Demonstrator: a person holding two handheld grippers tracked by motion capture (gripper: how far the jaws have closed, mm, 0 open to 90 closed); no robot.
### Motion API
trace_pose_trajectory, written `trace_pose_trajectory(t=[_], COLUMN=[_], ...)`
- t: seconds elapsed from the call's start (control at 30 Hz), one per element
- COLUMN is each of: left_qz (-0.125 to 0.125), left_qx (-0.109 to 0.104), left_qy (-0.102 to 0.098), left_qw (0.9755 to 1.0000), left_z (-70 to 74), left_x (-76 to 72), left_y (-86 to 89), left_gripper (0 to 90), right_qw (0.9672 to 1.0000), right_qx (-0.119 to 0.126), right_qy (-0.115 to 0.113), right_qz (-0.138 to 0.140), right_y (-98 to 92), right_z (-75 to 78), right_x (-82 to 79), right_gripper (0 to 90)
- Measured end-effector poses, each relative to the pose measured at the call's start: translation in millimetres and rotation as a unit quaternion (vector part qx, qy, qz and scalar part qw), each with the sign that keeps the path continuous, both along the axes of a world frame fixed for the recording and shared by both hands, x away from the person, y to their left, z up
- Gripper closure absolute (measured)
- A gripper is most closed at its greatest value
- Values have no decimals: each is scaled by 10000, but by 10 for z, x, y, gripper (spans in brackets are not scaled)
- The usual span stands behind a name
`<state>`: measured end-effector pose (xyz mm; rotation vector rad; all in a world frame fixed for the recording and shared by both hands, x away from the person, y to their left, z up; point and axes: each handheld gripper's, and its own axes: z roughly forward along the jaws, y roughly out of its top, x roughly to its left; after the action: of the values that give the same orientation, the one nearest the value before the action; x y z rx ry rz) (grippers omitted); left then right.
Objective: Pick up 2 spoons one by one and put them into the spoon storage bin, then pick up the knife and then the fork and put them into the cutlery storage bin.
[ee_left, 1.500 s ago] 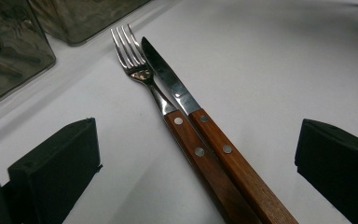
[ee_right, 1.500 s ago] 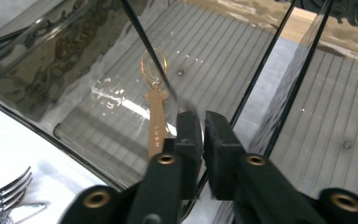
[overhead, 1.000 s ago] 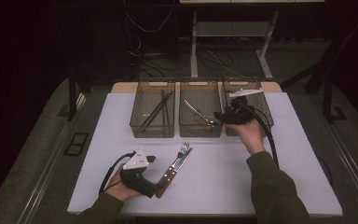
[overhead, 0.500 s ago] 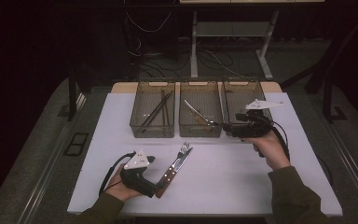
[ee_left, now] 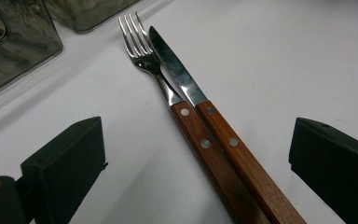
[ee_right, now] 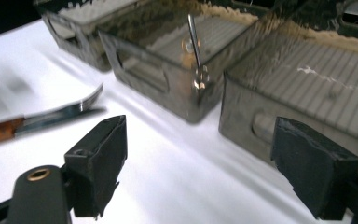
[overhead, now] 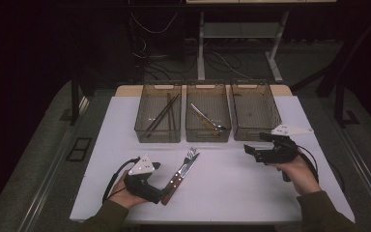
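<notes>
A fork (ee_left: pixel 145 50) and a knife (ee_left: pixel 179 74) with riveted wooden handles lie side by side on the white table (overhead: pixel 232 193). They also appear in the high view as fork (overhead: pixel 189 155) and knife (overhead: pixel 183 170). My left gripper (ee_left: pixel 198 135) is open, with one jaw on each side of the handles and not touching them; the high view has it (overhead: pixel 165 194) at the handle ends. My right gripper (overhead: pixel 251 152) hovers open and empty over the table in front of the right bin (overhead: pixel 255 112). Seen from the right gripper (ee_right: pixel 200 128), the fork (ee_right: pixel 63 113) lies blurred to the left.
Three smoky plastic bins stand in a row at the back. The left bin (overhead: pixel 147 126) holds dark sticks, the middle bin (overhead: pixel 207 135) holds metal cutlery (overhead: pixel 204 118), and the right one looks bare. Table edges run close behind both hands.
My right gripper has drawn back from over the right bin toward the person and now sits lower, in front of the bins. The left gripper, fork and knife have stayed put.
</notes>
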<state>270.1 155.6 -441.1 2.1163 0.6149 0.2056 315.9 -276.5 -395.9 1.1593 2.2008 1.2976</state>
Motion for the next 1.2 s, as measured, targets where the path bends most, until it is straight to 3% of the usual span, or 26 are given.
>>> trace_pose_trajectory(t=[0.33,0.6,0.93,1.0,1.1,1.2], left_qz=[14,28,90,129,108,-76], left_qx=[6,5,-2,13,-95,-233], left_qy=[1,-9,-13,4,21,60], left_qw=[10000,10000,10000,9999,9999,9997], left_z=[-1,3,17,32,76,122], left_x=[1,-5,-15,-17,-37,-57], left_y=[1,1,-1,6,10,0], left_gripper=[33,33,52,92,249,519], right_qw=[10000,9999,9997,9995,9993,9992], right_qx=[-2,-98,-201,-260,-291,-315], right_qy=[-41,-19,57,111,172,134], right_qz=[-19,117,86,103,148,194], right_y=[-180,-207,-238,-238,-226,-210], right_z=[-194,-285,-407,-435,-455,-455], right_x=[-248,-399,-540,-561,-559,-548], right_gripper=[190,190,190,190,190,190])
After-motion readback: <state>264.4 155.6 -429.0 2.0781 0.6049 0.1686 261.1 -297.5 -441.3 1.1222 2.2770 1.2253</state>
